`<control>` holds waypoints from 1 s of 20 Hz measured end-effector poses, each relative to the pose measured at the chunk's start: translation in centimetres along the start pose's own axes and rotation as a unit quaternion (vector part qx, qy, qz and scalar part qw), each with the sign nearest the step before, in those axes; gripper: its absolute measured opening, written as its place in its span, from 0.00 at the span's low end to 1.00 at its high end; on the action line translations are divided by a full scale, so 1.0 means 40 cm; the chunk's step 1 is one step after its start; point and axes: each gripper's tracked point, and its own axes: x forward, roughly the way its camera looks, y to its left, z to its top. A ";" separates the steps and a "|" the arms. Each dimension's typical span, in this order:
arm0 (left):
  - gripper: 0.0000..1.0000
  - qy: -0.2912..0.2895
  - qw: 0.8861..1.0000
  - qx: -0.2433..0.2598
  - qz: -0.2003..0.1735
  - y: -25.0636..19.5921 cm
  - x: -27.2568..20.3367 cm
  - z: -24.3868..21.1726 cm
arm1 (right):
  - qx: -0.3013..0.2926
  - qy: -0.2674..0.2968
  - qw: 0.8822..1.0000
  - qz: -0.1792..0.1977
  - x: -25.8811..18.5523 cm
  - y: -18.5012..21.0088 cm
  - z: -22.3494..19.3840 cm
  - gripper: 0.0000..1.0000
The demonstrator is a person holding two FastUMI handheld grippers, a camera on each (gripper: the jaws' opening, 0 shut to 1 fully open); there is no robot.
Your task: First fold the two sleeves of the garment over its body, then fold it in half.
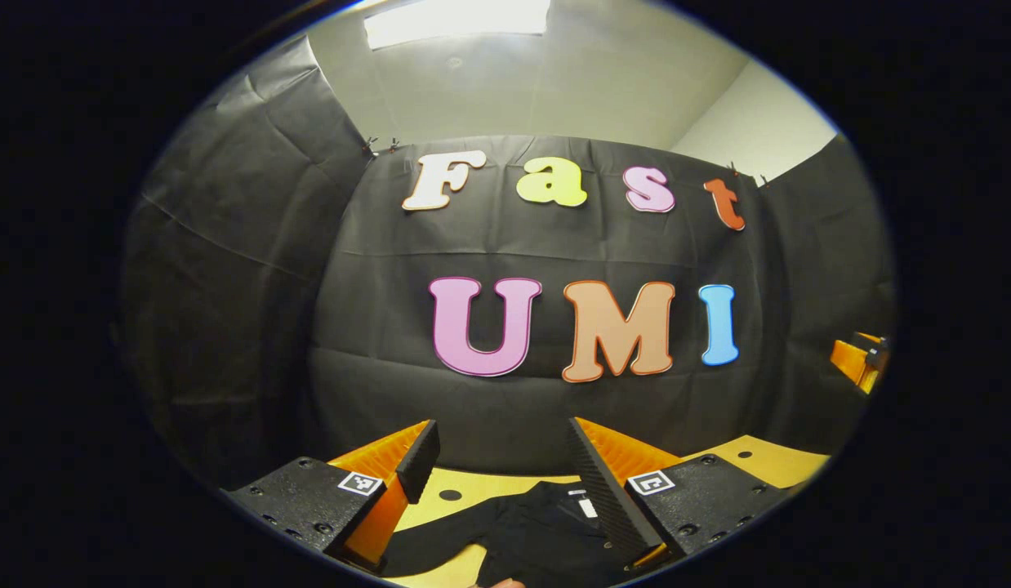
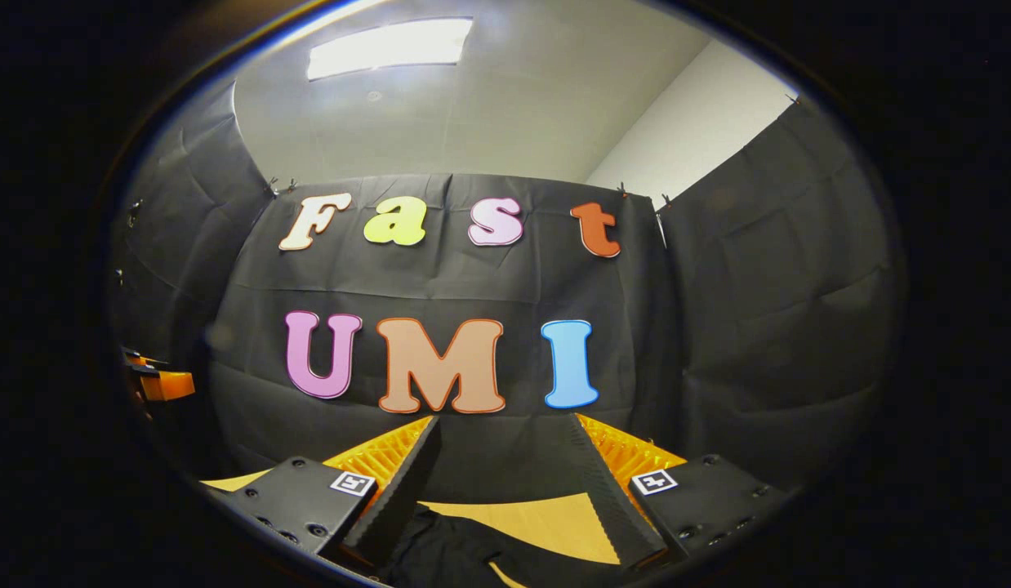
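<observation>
Yellow bench (image 1: 767,461) sits low under both tongs, and the black garment (image 1: 538,531) lies flat on it. Left tongs (image 1: 505,457) and right tongs (image 2: 501,457) are wide open, holding nothing, level, pointing at the far wall. No sleeve looks folded yet; next, dip down and pinch one.

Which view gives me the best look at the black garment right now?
The left gripper view: the garment lies spread on the tan table between the open fingers, its neck label showing. The right gripper view catches just a dark edge of it at the bottom, between its own open fingers.
</observation>
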 end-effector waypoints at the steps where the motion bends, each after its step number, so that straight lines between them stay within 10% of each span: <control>1: 0.93 0.003 1.000 0.001 0.004 0.002 0.009 -0.008 | 0.001 -0.001 1.000 0.005 0.005 -0.001 -0.003 0.98; 20: 0.92 -0.021 0.999 -0.019 0.017 -0.061 0.029 0.037 | -0.003 -0.035 0.999 0.001 0.027 -0.095 0.089 0.99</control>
